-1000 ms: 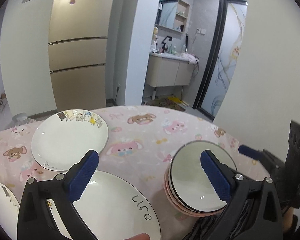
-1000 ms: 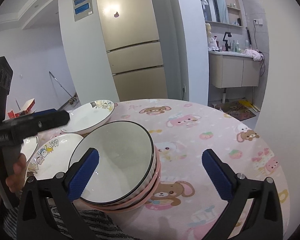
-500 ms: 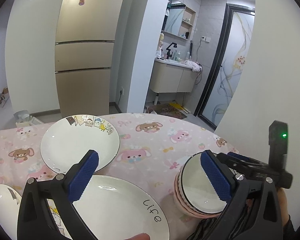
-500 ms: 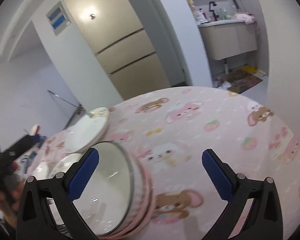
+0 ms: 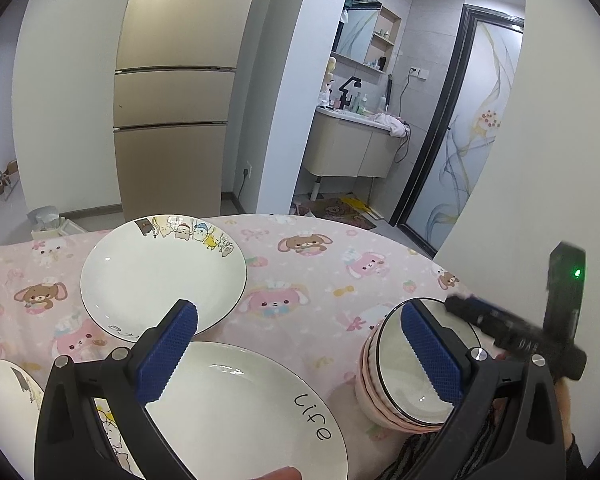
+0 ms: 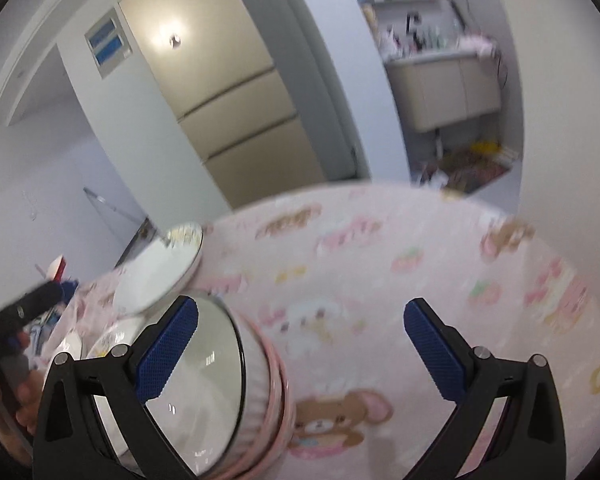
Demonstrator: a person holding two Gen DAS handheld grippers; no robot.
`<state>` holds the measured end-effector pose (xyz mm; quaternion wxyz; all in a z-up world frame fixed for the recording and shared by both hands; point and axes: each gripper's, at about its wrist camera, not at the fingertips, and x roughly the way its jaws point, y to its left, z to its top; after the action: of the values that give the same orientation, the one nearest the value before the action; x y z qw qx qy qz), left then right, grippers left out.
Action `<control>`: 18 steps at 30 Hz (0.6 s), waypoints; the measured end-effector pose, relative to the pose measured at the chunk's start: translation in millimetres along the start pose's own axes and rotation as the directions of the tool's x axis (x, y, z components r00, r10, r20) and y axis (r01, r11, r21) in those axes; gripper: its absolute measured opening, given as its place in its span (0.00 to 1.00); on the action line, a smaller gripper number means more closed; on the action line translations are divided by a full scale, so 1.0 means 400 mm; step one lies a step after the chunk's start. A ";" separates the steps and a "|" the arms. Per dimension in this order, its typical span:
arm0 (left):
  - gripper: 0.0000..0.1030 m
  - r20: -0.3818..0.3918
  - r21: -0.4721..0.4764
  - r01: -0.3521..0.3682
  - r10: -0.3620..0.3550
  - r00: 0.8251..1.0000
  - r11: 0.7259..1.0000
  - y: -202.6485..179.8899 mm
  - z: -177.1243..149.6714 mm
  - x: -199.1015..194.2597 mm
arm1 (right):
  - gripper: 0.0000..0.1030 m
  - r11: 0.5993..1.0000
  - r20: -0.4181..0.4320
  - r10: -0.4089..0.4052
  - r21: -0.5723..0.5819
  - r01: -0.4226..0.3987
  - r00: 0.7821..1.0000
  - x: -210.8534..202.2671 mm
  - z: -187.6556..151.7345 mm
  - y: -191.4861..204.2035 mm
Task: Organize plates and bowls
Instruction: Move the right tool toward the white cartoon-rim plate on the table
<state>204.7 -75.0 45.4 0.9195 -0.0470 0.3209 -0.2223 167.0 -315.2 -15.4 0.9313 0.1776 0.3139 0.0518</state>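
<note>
- Left tongs (image 5: 298, 354): black frame, blue ribbed pads, jaws spread wide, nothing between them; they hang over the near edge of the tabletop (image 5: 300, 276).
- Right tongs (image 6: 300, 348): same build, jaws wide apart and empty, above the pink cartoon-print cloth; this view is motion-blurred.
- Stack of bowls (image 5: 404, 376): round, glossy white inside with a thin dark rim, ridged pink outsides, nested; at the near right edge of the tabletop, by the left pad of the right tongs, contact unclear in the blur.
- "Life" plate (image 5: 244, 412): large, flat, smooth white glaze, under the left tongs.
- Cartoon plate (image 5: 162, 274): shallow, white, figures printed along the far rim, just behind the "Life" plate.
- Small plate (image 5: 4, 400): only partly in view at far left.
</note>
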 end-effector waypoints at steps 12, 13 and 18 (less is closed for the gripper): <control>1.00 -0.024 0.007 -0.001 0.001 1.000 1.000 -0.002 -0.010 0.015 | 1.00 1.000 -0.038 -0.021 0.007 0.021 0.999 0.049 0.030 -0.001; 1.00 -0.024 0.007 -0.001 0.001 1.000 1.000 0.000 -0.009 0.013 | 1.00 1.000 -0.041 -0.012 0.004 0.012 0.999 0.049 0.026 0.000; 1.00 -0.001 -0.008 -0.008 0.008 1.000 1.000 0.022 0.007 -0.009 | 1.00 0.996 -0.009 -0.007 -0.088 0.006 1.000 0.013 0.026 0.056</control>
<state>207.4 -65.6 47.7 0.9200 -0.0492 0.3224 -0.2172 177.7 -296.3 -2.3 0.9368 0.1352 0.3164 0.0636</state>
